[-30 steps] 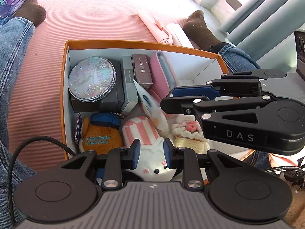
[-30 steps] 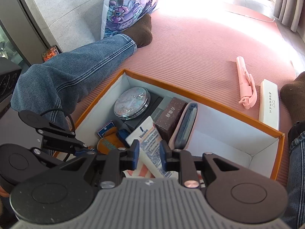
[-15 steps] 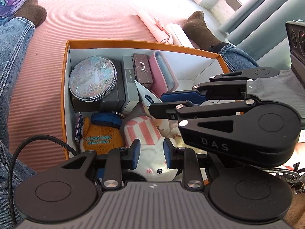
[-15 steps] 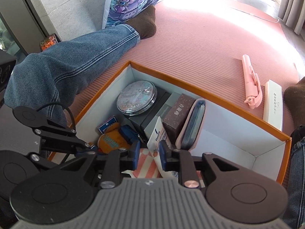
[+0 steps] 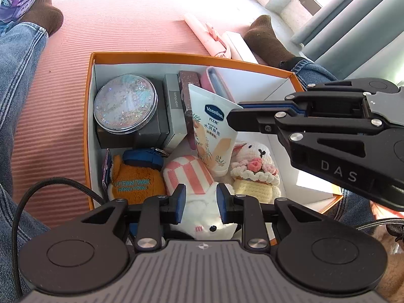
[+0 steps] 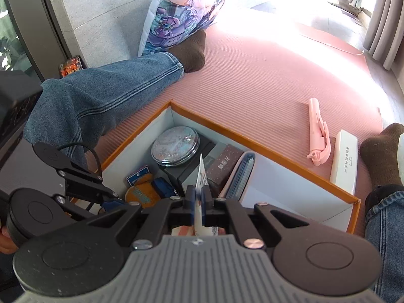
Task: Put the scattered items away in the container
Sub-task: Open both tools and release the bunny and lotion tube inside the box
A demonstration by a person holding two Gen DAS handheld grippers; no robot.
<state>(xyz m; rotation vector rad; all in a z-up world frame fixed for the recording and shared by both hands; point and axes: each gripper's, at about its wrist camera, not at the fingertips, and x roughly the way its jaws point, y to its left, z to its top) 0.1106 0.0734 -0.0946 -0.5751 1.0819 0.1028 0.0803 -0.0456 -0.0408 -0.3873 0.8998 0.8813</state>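
Note:
An orange-rimmed white box (image 5: pixel 89 116) on the pink mat holds a glitter compact (image 5: pixel 125 103), small boxes, a pink case and plush toys. My right gripper (image 6: pixel 199 199) is shut on a white Vaseline tube (image 5: pixel 210 128) and holds it edge-up over the box middle; the tube shows edge-on in the right wrist view (image 6: pixel 201 176). It also shows in the left wrist view (image 5: pixel 233 118). My left gripper (image 5: pixel 199 203) is open, its fingers either side of a white plush (image 5: pixel 205 219) at the box's near end.
A pink selfie stick (image 6: pixel 318 136) and a white slim case (image 6: pixel 344 161) lie on the mat beyond the box. The person's jeans legs and brown socks (image 6: pixel 189 50) flank the box. A patterned cushion (image 6: pixel 181 7) leans on the wall.
My right gripper has closed on the Vaseline tube and lifted it upright, pulling back to the right. The left gripper has stayed put.

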